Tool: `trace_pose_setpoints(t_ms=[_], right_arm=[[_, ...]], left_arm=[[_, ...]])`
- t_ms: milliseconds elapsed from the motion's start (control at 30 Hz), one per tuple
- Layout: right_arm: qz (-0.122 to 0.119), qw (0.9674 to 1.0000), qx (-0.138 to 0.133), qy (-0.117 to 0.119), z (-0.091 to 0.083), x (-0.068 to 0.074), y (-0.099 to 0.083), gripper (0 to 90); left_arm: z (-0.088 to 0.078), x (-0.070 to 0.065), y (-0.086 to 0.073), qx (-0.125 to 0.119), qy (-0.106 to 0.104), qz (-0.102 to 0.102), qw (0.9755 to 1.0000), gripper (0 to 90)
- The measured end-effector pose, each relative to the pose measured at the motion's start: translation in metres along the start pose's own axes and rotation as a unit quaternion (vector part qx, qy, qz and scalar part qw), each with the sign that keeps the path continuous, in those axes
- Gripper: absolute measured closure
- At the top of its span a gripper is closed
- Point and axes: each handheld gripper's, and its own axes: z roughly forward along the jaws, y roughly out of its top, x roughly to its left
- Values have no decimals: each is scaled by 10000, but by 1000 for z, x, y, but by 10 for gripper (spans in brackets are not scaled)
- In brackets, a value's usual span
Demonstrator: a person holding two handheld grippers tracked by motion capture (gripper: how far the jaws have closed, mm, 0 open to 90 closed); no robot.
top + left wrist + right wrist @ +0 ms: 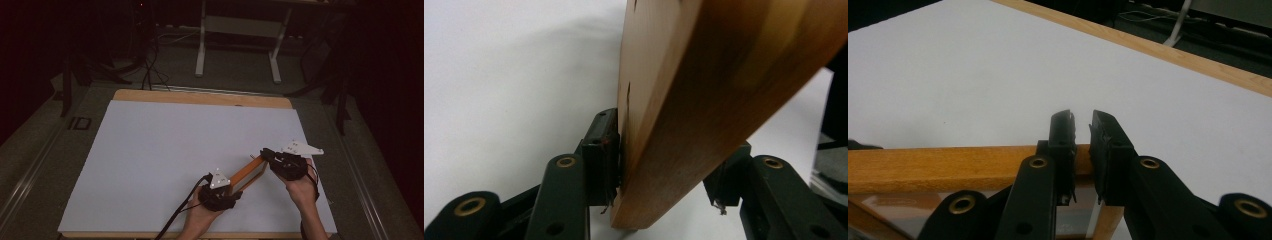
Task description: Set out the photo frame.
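Near the front edge of the white tabletop (150, 150), the left hand-held gripper (220, 196) straddles the lower end of a wooden picture frame (247, 172); one pad touches the wood, the other stands off, so its grip looks released. Frame slants up toward the right, between both hands, probably carried as a pair to keep it level. Right hand-held gripper (267, 156) pinches the frame's far rail, jaws nearly together on the wood.

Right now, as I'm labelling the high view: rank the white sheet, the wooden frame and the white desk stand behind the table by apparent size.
1. white sheet
2. white desk stand, though farther away
3. wooden frame, seen nearly edge-on
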Motion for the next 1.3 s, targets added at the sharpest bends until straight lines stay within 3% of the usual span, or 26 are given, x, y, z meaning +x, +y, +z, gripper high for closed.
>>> trace_pose_setpoints(t_ms=[67, 167, 233, 333, 500, 800, 1000, 1133, 1300], right_arm=[[4, 10000, 14, -14, 0, -1, 0, 799], [1, 10000, 35, -47, 0, -3, 1, 796], [-42, 9999, 51, -84, 1, -4, 2, 792], [-29, 9999, 63, -108, 1, -7, 3, 788], [-41, 10000, 3, -84, -1, -8, 4, 775], [-142, 9999, -2, -2, -1, -7, 5, 725], [-378, 9989, -18, 277, 0, -1, 5, 646], [-445, 9975, -51, 550, 2, 1, 5, 606], [-646, 9938, 6, 901, 7, 7, 7, 563]], left_arm=[[0, 1, 0, -34, 80, 61, 9999, 636], [-1, 0, 0, -69, 231, 266, 9994, 675], [-2, 1, 1, -71, 244, 259, 9993, 686], [-5, 6, 4, -107, 165, 149, 9997, 691], [-15, 10, 14, -215, 106, 297, 9993, 693], [-44, 31, 40, -297, -323, 380, 9983, 692], [-64, 46, 59, -253, -562, 446, 9971, 691], [-75, 52, 71, -143, -608, 699, 9956, 691], [-85, 57, 83, -157, -645, 858, 9941, 692]])
